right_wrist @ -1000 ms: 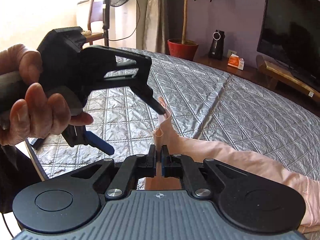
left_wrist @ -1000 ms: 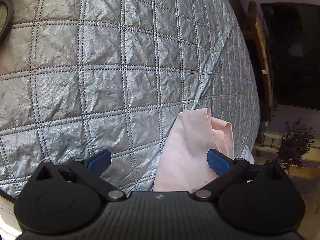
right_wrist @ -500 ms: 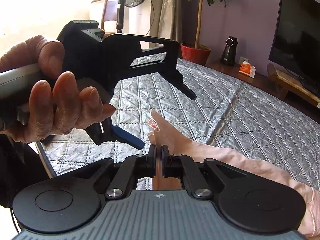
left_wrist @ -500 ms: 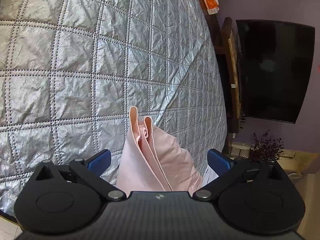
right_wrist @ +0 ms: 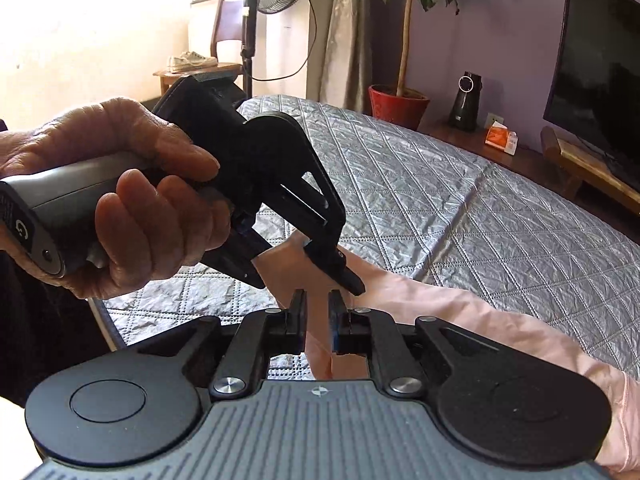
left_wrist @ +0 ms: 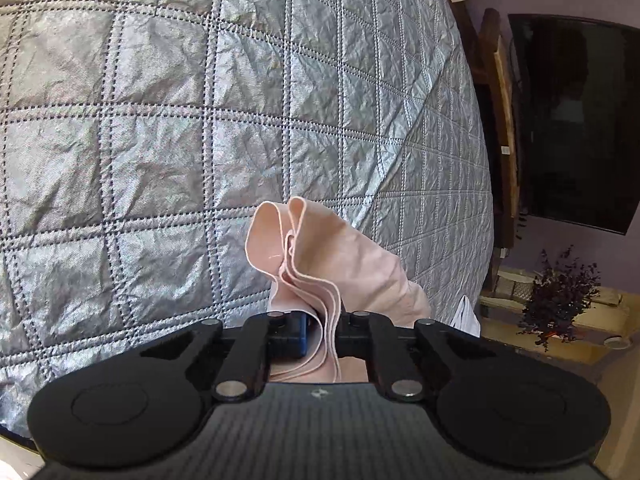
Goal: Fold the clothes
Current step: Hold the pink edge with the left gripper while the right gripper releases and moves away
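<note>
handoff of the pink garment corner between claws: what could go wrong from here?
1. The left claw pinches only the bunched hem layers of the pink garment; one could slip out.
2. The right claw has just been opening with cloth between its fingers, so fabric may snag.
3. The rest trails over the quilted cover and may drag.

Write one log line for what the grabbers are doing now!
left gripper: just closed on pink cloth | right gripper: jaws just opening, cloth between

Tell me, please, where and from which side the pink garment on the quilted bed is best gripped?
Pinch the pink garment at its stacked hem edges, coming end-on along its length: the layers stand together upright there, so one pinch should catch all. The left gripper, its jaws just closed, is shut on that stack.
</note>
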A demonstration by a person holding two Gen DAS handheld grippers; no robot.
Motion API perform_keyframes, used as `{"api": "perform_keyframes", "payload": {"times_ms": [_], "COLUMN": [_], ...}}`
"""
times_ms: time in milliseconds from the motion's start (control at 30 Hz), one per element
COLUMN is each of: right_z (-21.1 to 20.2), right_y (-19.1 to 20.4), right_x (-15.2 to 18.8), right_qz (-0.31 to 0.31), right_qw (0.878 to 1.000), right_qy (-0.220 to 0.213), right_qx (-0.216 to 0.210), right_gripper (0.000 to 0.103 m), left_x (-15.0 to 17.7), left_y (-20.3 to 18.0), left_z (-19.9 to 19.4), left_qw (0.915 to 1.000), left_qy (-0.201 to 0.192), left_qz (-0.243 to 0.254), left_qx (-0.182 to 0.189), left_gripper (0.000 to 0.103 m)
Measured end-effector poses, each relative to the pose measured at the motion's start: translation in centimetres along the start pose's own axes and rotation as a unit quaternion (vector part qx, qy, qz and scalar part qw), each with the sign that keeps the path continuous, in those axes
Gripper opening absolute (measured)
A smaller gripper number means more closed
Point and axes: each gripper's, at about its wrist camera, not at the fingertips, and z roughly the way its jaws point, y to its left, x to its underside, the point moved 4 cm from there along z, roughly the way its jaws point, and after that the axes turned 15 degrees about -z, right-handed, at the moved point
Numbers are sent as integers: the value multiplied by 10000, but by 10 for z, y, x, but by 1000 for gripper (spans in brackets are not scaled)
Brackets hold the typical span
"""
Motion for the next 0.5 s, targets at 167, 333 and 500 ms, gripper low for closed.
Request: {"api": "perform_keyframes", "payload": {"times_ms": [167, 333, 500], "right_z": [3, 41, 90], "right_y": [-56, -102, -106], "right_x": [15, 21, 45], "right_qz": [802, 919, 695], "right_qw": [9958, 9919, 9903], "right_qy": [252, 572, 1076], "right_qx": [357, 672, 536], "right_gripper": [26, 26, 26], "left_x": [-3, -7, -11], "left_y": [-1, 3, -3], "left_z": [-6, -22, -40], "left_qw": [9986, 9954, 9913], "left_qy": [-439, -783, -1153], "left_qz": [93, 234, 465], "left_qx": [-297, -497, -422], "left_gripper": [2, 2, 2]}}
